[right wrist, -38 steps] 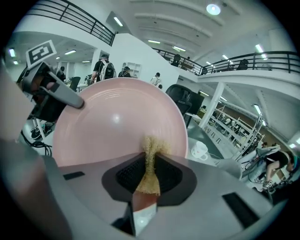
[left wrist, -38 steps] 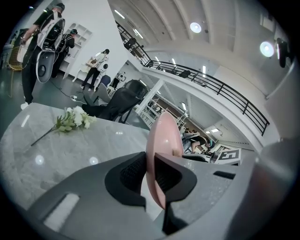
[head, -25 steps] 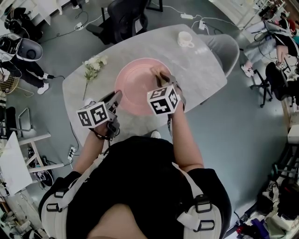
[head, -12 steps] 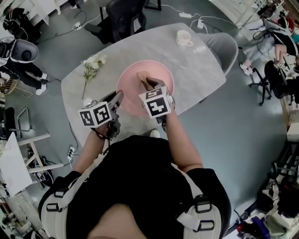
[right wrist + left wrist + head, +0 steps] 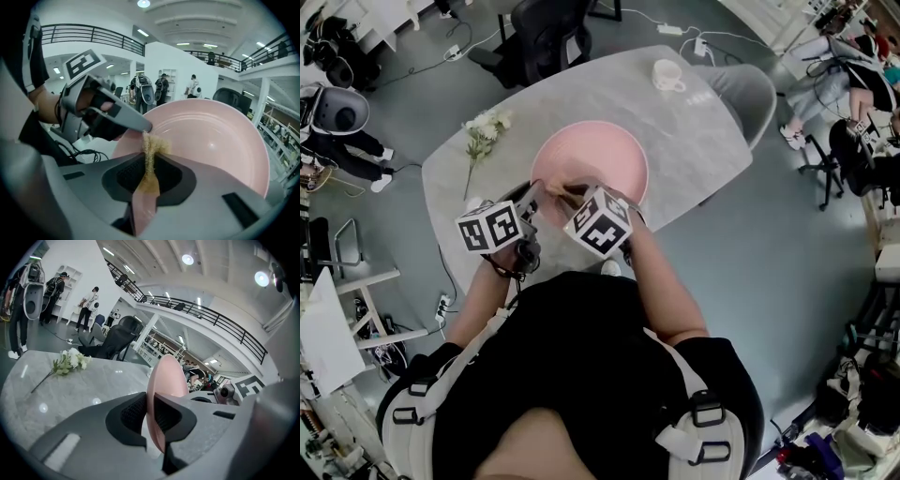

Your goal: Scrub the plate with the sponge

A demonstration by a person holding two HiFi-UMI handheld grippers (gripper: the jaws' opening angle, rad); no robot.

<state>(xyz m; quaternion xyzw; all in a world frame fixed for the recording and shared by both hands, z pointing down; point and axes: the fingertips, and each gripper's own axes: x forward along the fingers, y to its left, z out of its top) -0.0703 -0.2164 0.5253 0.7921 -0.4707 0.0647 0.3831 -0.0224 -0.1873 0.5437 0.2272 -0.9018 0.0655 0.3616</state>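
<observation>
Change: right gripper (image 5: 565,193) with sponge (image 5: 150,154) has moved from mid-plate to the 8 o'clock rim.
Left gripper (image 5: 151,414): pinches plate (image 5: 600,155) rim, 8 o'clock.
Right gripper: jaws squeeze sponge against plate.
Plate: mid-table (image 5: 698,141).

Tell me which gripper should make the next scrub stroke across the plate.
Right. The right gripper is shut on the sponge, which sits against the pink plate near its edge. The left gripper is clamped on the plate's rim, steadying it, and holds no sponge.
</observation>
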